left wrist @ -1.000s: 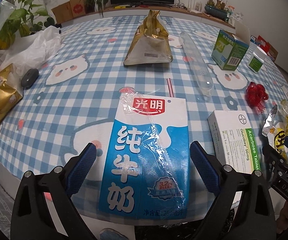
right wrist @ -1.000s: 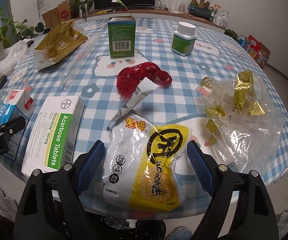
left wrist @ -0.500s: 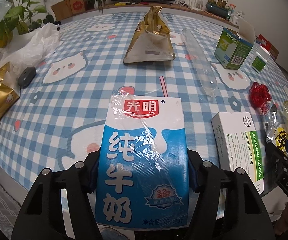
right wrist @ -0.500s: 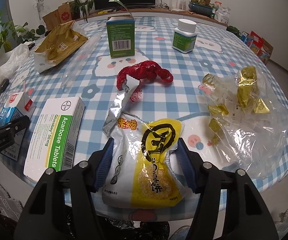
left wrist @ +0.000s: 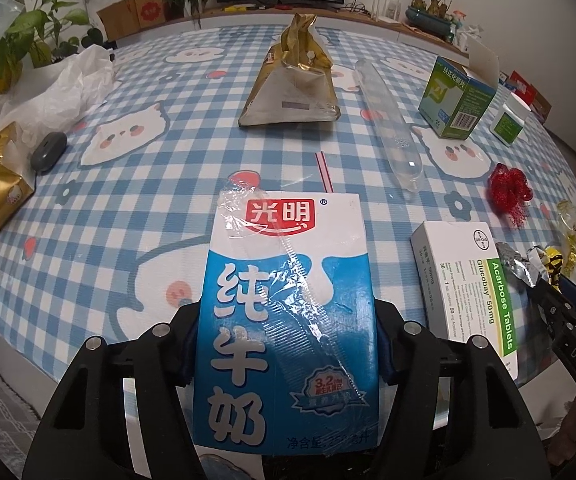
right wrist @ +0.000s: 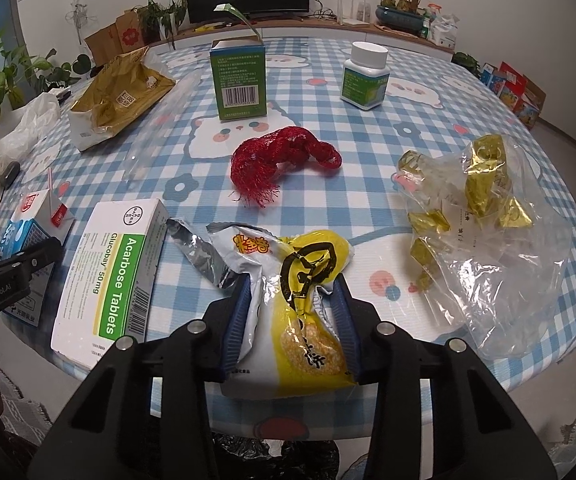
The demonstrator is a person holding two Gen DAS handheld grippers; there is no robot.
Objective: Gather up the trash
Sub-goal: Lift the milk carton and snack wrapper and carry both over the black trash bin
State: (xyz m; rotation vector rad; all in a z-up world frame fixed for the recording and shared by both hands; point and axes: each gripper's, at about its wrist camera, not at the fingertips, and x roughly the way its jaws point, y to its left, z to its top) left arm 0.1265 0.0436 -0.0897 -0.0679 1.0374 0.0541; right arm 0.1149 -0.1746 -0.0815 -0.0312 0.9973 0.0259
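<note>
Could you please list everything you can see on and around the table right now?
milk carton: one, blue and white, near table edge, clamped in left jaws
snack packet: one, yellow and white, crumpled between right jaws
tablet box: one, white and green, lying flat between the two
red mesh net: one, mid-table
green carton: one, upright, flap open, far side
pill bottle: one, white cap, green label, far right
clear bag of gold wrappers: one, right edge
gold bag: one, far centre
clear plastic tube: one, lying beside it
tablecloth: blue check
left gripper: black, blue pads
right gripper: same
</note>
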